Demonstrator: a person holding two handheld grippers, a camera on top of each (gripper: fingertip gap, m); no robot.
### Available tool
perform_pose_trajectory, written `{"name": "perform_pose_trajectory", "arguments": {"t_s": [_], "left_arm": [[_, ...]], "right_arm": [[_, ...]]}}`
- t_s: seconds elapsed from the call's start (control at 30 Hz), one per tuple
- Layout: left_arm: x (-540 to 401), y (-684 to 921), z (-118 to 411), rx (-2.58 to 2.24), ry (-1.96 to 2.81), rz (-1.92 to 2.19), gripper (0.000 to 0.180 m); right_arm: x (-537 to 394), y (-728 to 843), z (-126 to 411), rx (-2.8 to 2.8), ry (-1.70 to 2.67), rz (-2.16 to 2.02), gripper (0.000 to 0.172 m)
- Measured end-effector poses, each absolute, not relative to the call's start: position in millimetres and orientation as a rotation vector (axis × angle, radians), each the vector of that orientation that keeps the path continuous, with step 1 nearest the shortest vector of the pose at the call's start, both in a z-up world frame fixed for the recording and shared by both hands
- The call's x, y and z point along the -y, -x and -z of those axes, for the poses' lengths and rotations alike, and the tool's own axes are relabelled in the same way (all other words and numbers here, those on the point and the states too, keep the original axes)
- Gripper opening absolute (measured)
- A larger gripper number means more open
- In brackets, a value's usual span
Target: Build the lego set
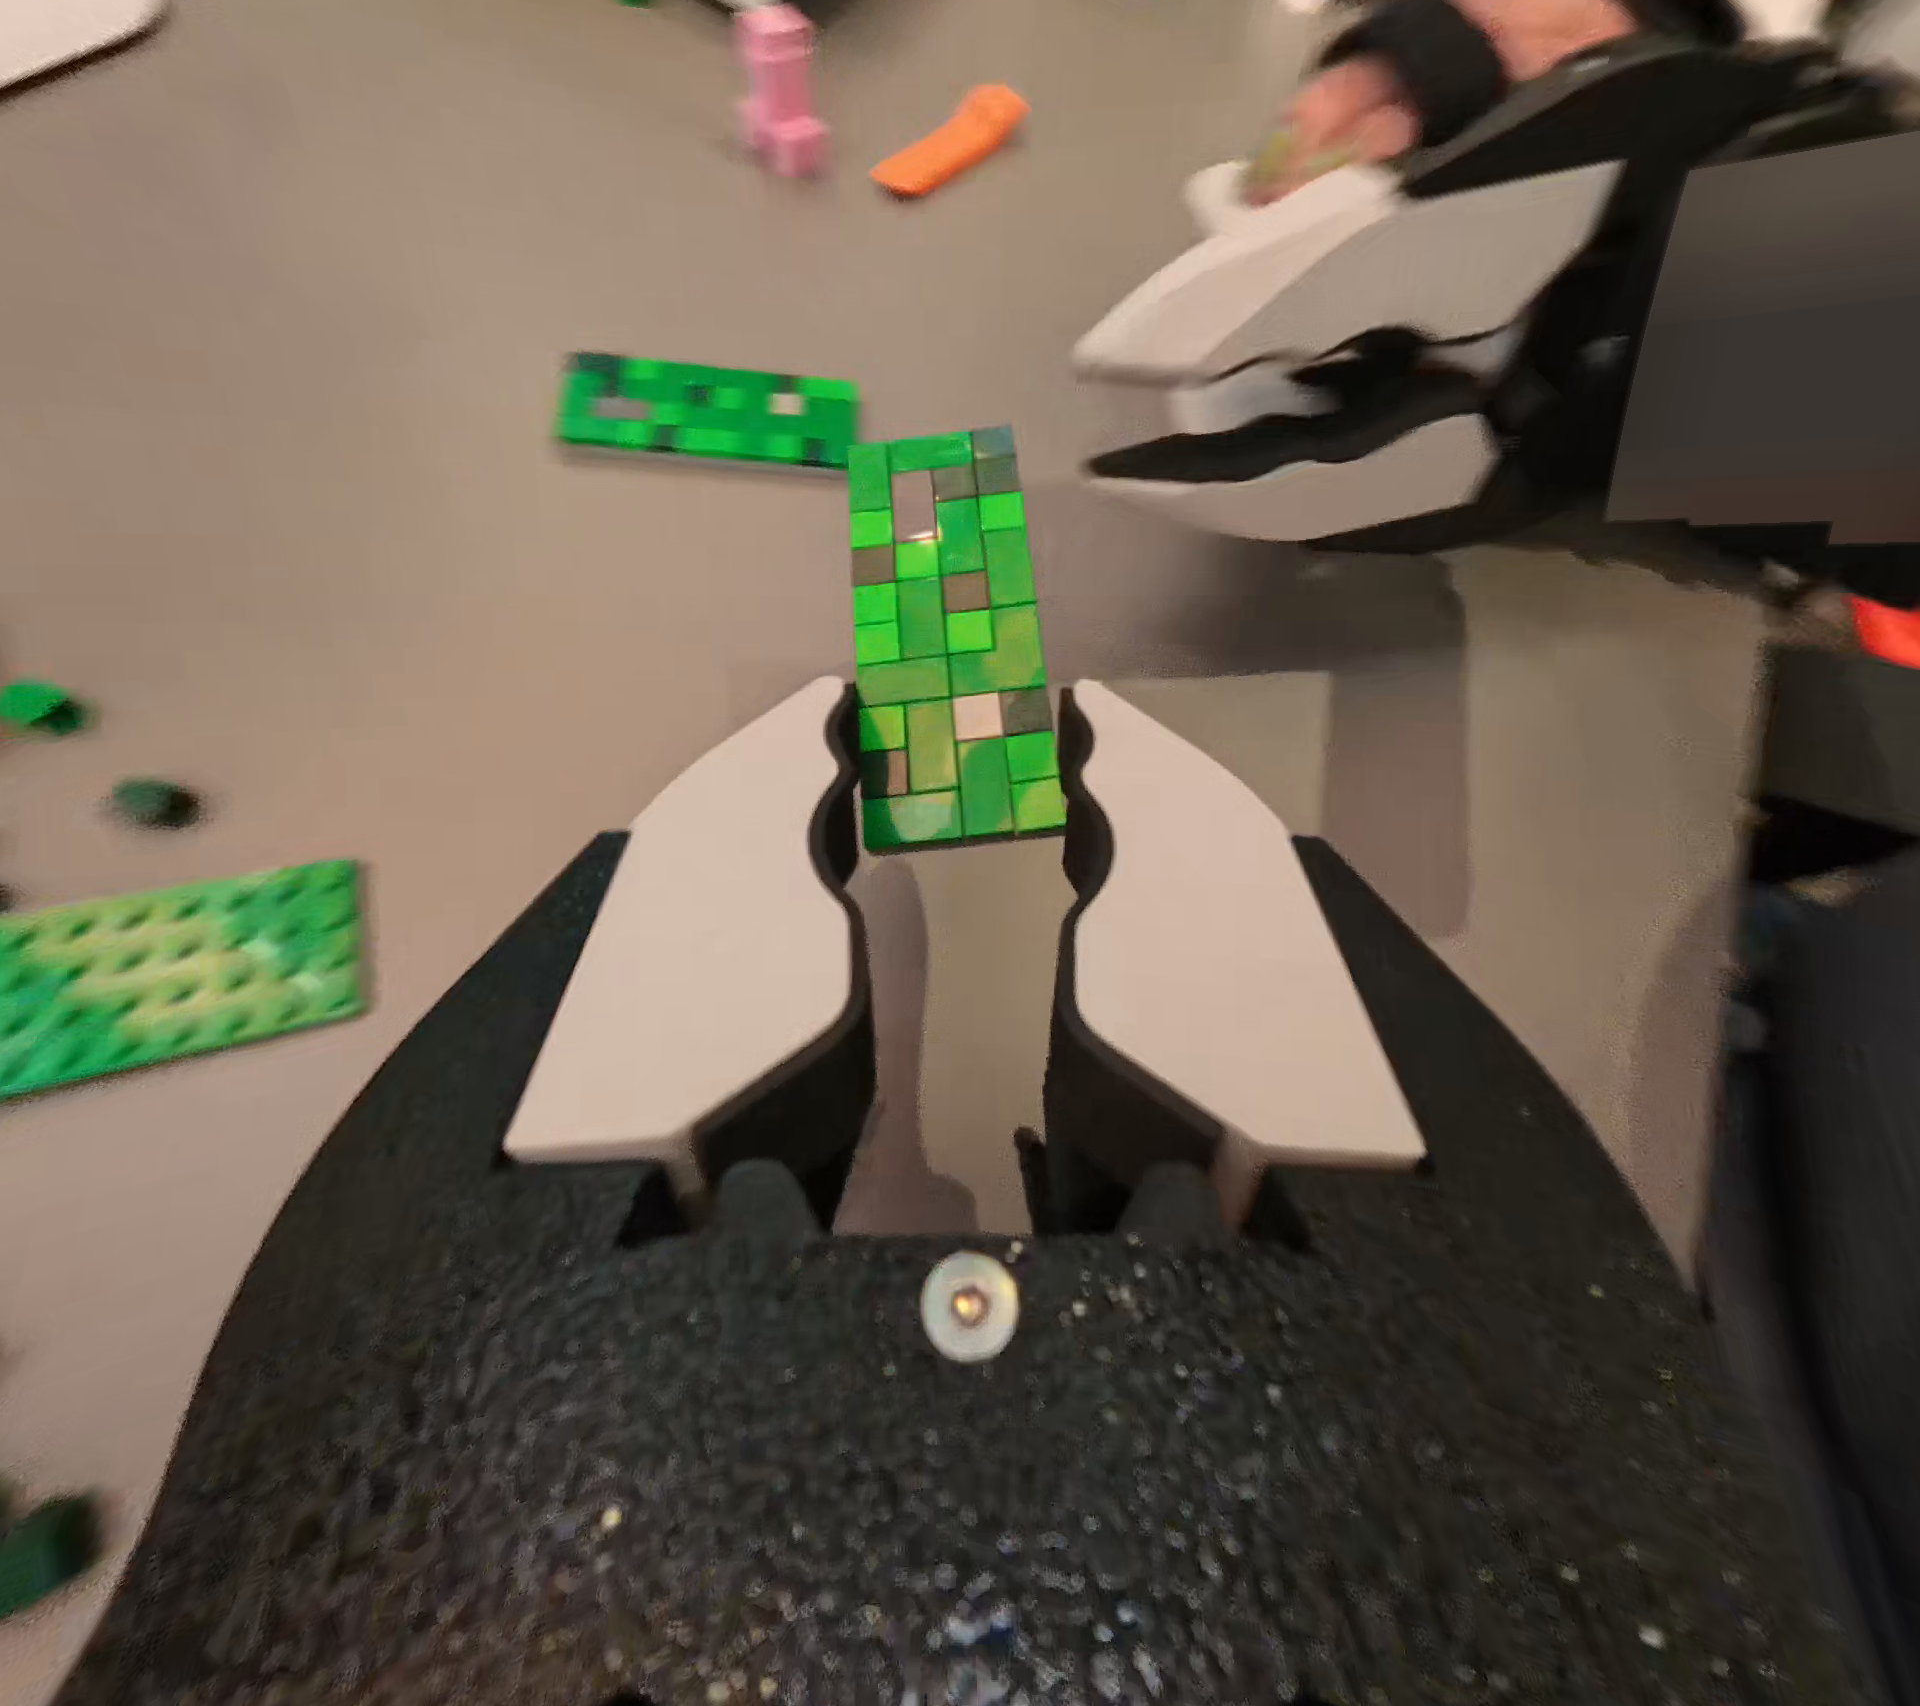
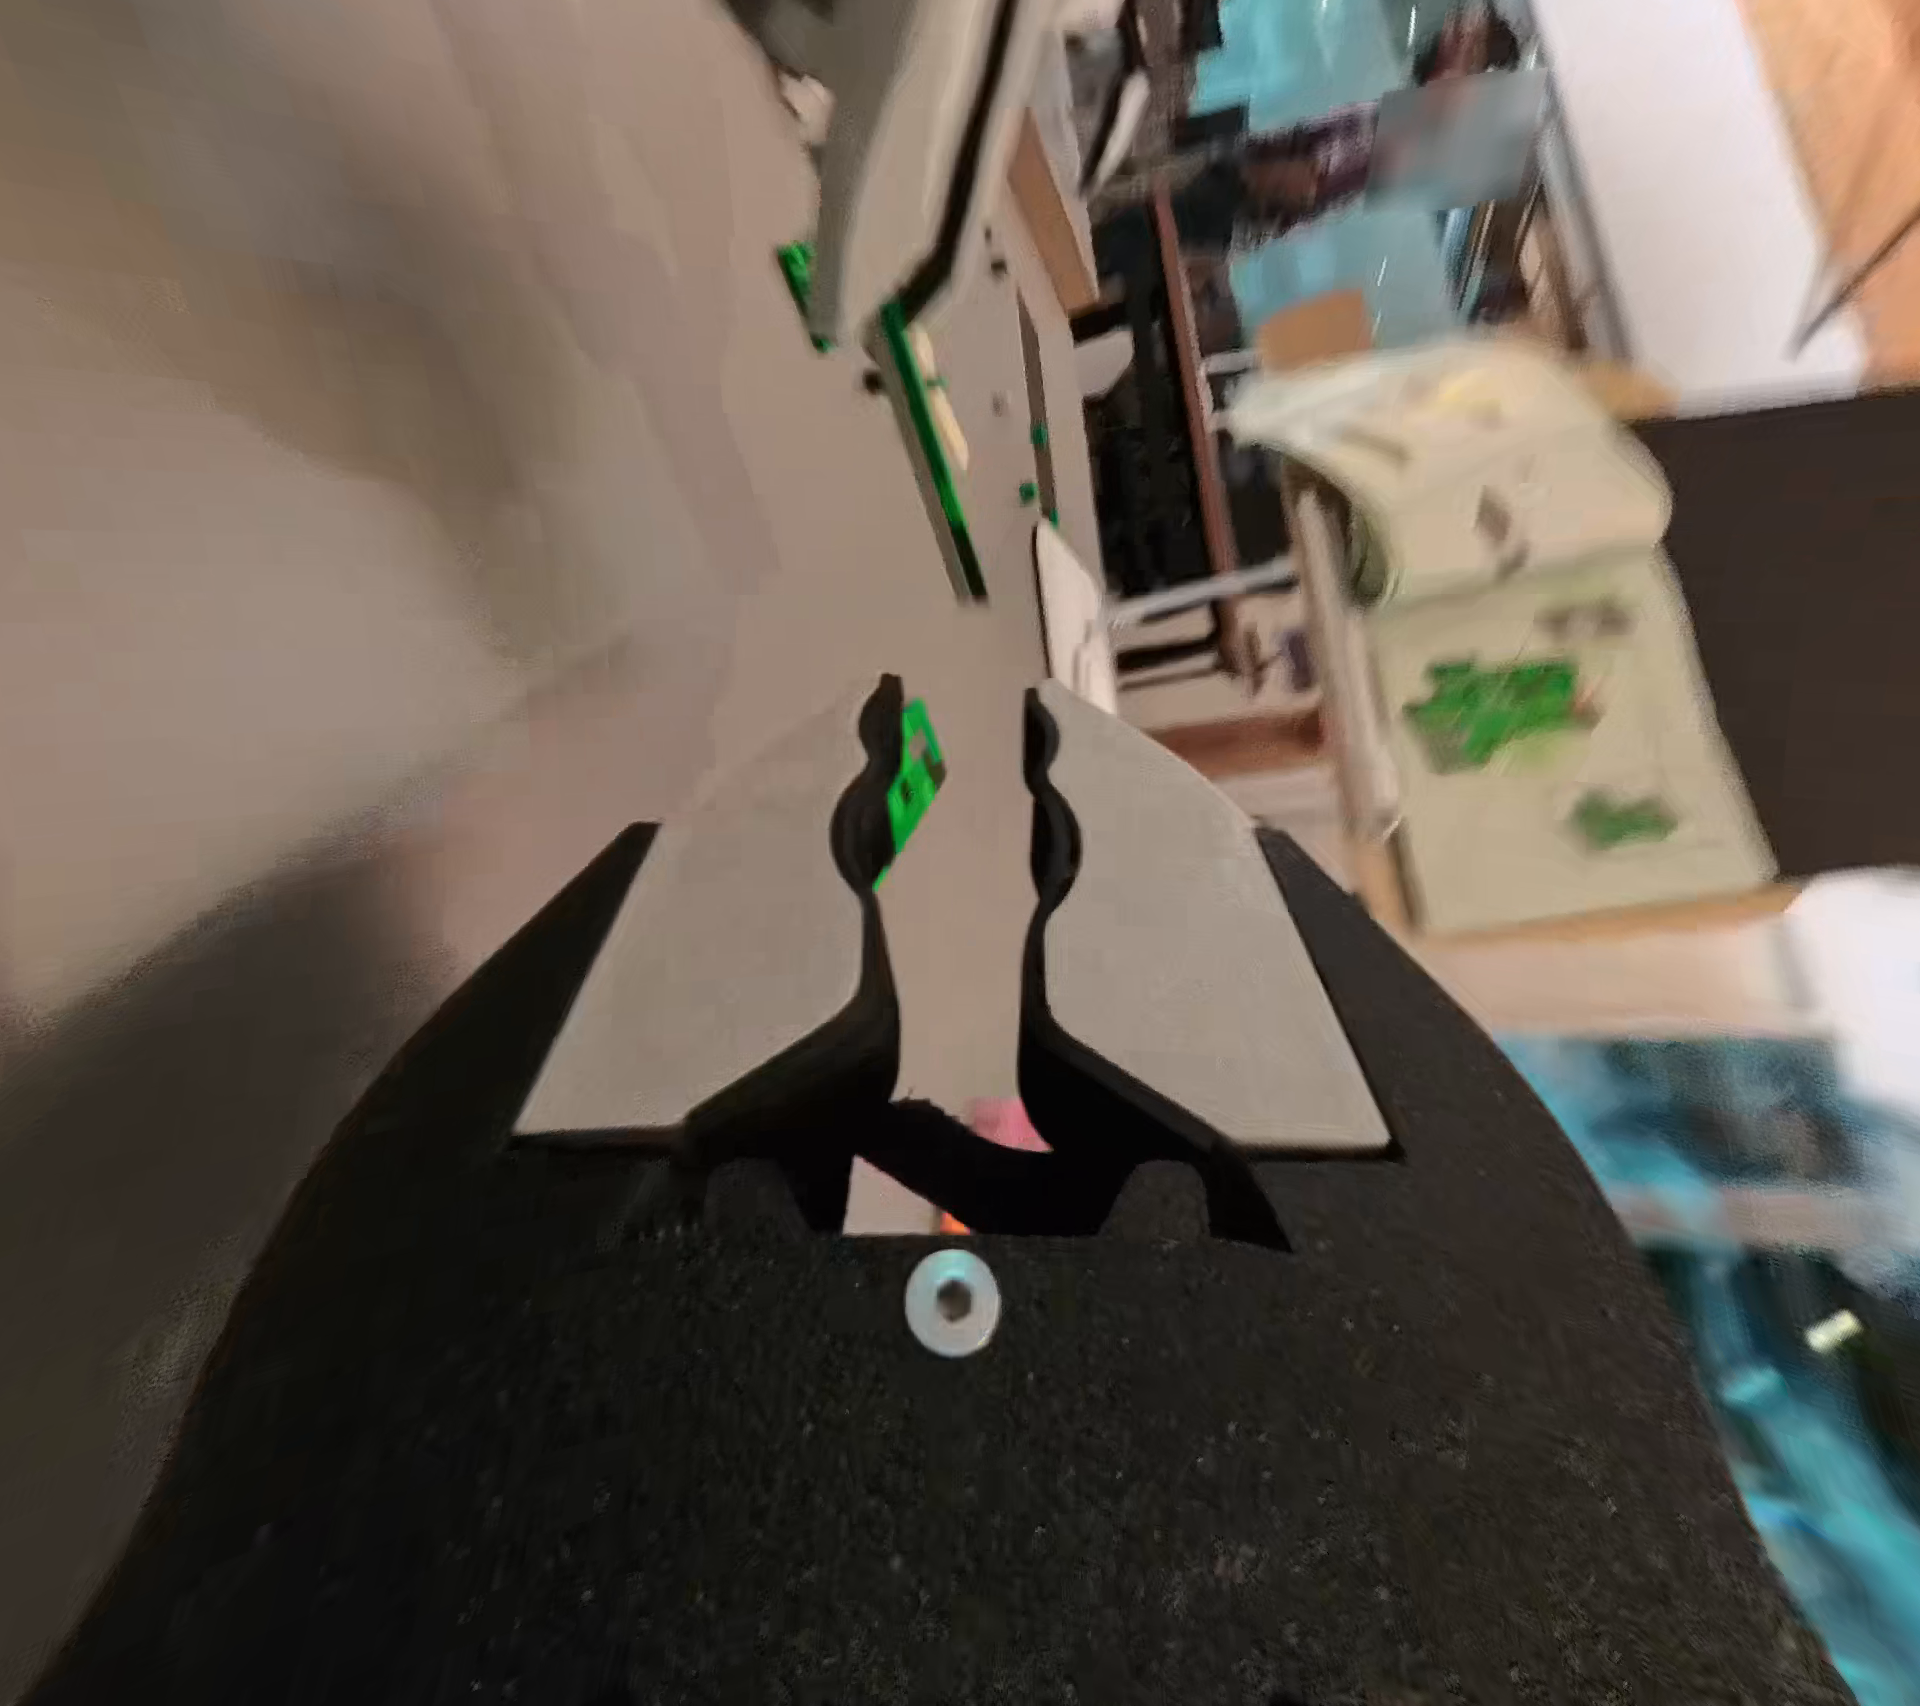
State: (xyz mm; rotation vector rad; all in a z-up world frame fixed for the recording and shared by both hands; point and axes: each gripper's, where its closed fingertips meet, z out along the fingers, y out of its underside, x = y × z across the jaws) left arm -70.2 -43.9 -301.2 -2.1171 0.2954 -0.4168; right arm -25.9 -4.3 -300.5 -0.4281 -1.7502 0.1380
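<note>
Green tiled panel (image 1: 951,648), a flat, glossy rectangle of small square tiles, stands at frame centre between the left gripper's (image 1: 961,752) wavy black pads; they seem to press its long edges, though blur hinders. Bare grey table (image 1: 364,254) surrounds it. Right gripper (image 1: 1132,420), upper right, gapes slightly, holding nothing.
</note>
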Motion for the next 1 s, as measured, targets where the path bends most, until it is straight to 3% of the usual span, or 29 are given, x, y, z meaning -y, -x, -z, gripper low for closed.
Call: {"name": "perform_pose_trajectory", "arguments": {"t_s": [0.1, 0.37, 0.53, 0.67, 0.83, 1.0], "left_arm": [[24.6, 107.5, 319.5, -0.110, 2.216, 0.250, 0.036], [-9.5, 119.9, 356.3, -0.155, 2.397, -0.052, 0.037], [4.3, 105.0, 358.3, -0.187, 2.462, -0.002, 0.071], [18.8, 88.0, 357.1, -0.123, 2.485, 0.192, 0.071], [15.7, 42.0, 333.9, -0.189, 2.329, 0.574, 0.068], [3.6, 108.8, 282.1, -0.089, 2.003, 0.265, 0.066]], "right_arm": [[-38.6, 23.5, 297.4, 1.668, 0.791, -0.343, 0.042], [-83.2, 15.6, 292.5, 1.470, 1.173, -0.611, 0.040], [-83.4, 15.7, 294.3, 1.475, 1.158, -0.581, 0.035], [-85.6, 16.0, 292.9, 1.447, 1.171, -0.599, 0.033], [-90.4, 14.4, 291.1, 1.387, 1.200, -0.648, 0.028], [-102.9, 8.2, 274.1, 1.225, 1.204, -0.723, 0.023]]}}
